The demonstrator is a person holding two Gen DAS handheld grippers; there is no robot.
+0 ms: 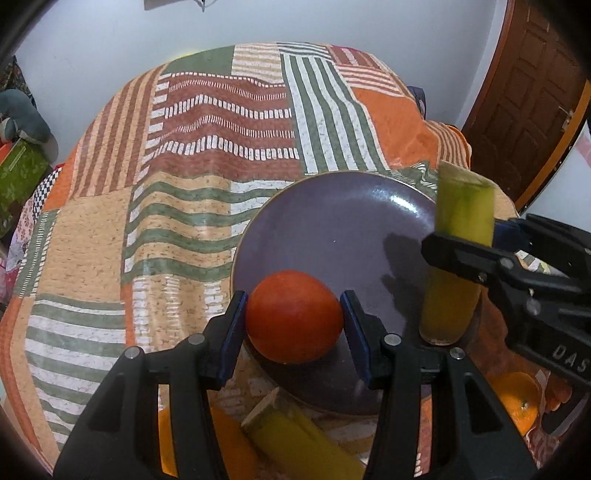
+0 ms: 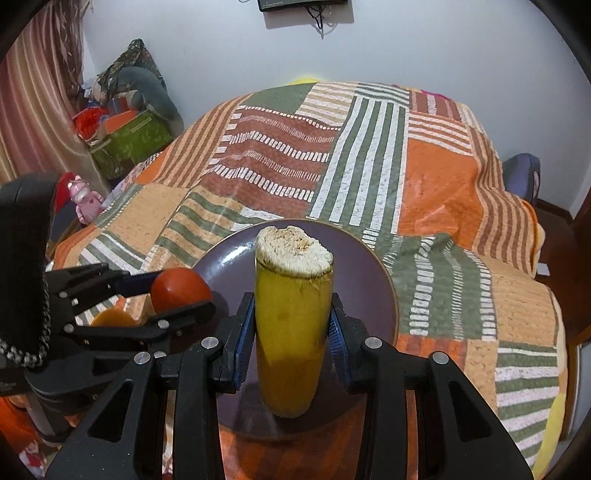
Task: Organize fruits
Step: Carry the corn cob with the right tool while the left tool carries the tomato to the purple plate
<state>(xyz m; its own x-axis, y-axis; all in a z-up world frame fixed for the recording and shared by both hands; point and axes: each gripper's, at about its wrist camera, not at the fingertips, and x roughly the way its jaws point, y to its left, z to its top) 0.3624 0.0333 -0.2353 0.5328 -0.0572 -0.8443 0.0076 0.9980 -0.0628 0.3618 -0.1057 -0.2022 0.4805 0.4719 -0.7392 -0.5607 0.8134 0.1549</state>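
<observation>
Left gripper [image 1: 293, 321]: blue-padded fingers [image 1: 232, 328] clenched on a tomato [image 1: 293, 316], one pad on each side; the tomato sits at the near rim of the plate [image 1: 332, 236], whether resting on it or just above cannot be told.
Right gripper [image 2: 293, 325]: fingers [image 2: 243, 332] grasping a yellow-green cane piece [image 2: 291, 332] held upright, pale fibrous cut end up; its foot is over the near part of the plate [image 2: 362, 266], contact not clear.
Writing: white letters "DAS" on the right gripper's black body [image 1: 567, 356] in the left view, the word cut off by the frame edge.
Second cane piece [image 1: 295, 439]: lies flat below the left fingers, just beside the plate's near rim, blurred and partly covered by the gripper.
Orange [image 1: 517, 406]: at the lower right in the left view, half hidden behind the right gripper.
Orange-yellow fruit [image 2: 110, 318]: seen between the left gripper's arms in the right view, mostly covered; kind unclear.
Plate: dark purple, round, on the patchwork quilt [image 1: 184, 221]; near rim hidden by both grippers.
Quilt: stripes of orange, green, brown and white over a bed.
Green box [image 2: 129, 144]: beyond the bed's left side, among piled items too jumbled to name.
Pink toy [image 2: 86, 199]: small, near the bed's left edge.
Door [image 1: 524, 110]: brown wood, far right, cut off.
Wall device [image 2: 303, 4]: dark, at the top edge, only its underside and cables showing.
</observation>
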